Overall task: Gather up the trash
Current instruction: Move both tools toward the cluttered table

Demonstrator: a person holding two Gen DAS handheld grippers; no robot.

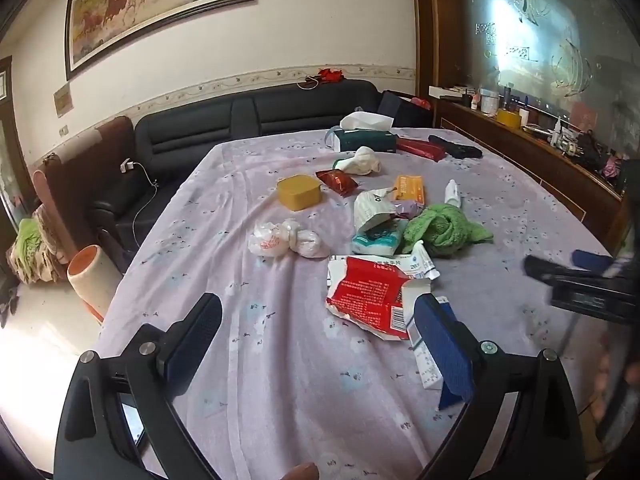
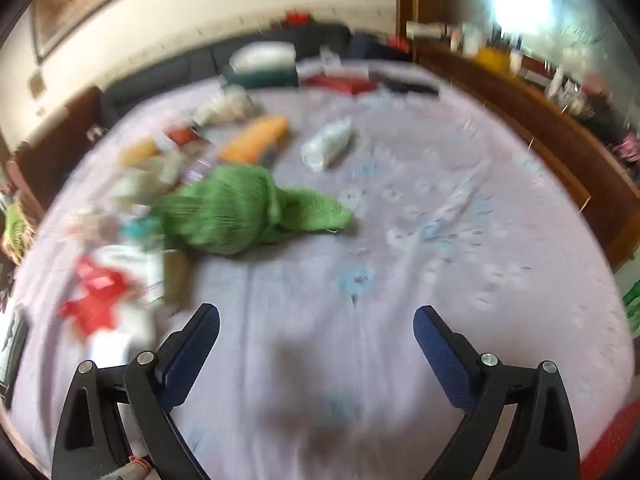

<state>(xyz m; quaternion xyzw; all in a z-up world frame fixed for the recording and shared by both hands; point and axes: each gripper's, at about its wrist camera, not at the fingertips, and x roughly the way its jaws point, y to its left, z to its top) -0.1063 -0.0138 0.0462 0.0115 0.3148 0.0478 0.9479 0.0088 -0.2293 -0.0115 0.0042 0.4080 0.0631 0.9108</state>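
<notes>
Both grippers hang low over the lilac flower-printed tablecloth [image 1: 280, 360], fingers pointing toward the far sofa. The left gripper [image 1: 316, 320] has its jaws spread wide with nothing between them; its right blue pad [image 1: 444, 344] sits just in front of a torn red-and-white paper carton [image 1: 368, 300], flattened on the cloth. The right gripper [image 2: 316, 332] is likewise held open and empty above bare cloth, its view smeared with blur; from the left camera it shows as a dark streak at the right edge.

Just past the carton lie a white squeezed tube [image 1: 422, 262] and a teal-and-white tissue packet [image 1: 376, 240], with a knotted white plastic bag [image 1: 288, 240] to their left. A crumpled green knitted cloth [image 2: 244, 212] lies beside them, ahead and left of the right gripper. Farther on sit a white torn pouch [image 1: 374, 208], a yellow rounded plastic box [image 1: 299, 192], a red foil wrapper [image 1: 338, 180], an orange packet [image 1: 409, 186] and a small white bottle [image 1: 453, 194]. Near the far edge stands a dark green tissue box [image 1: 364, 136].
</notes>
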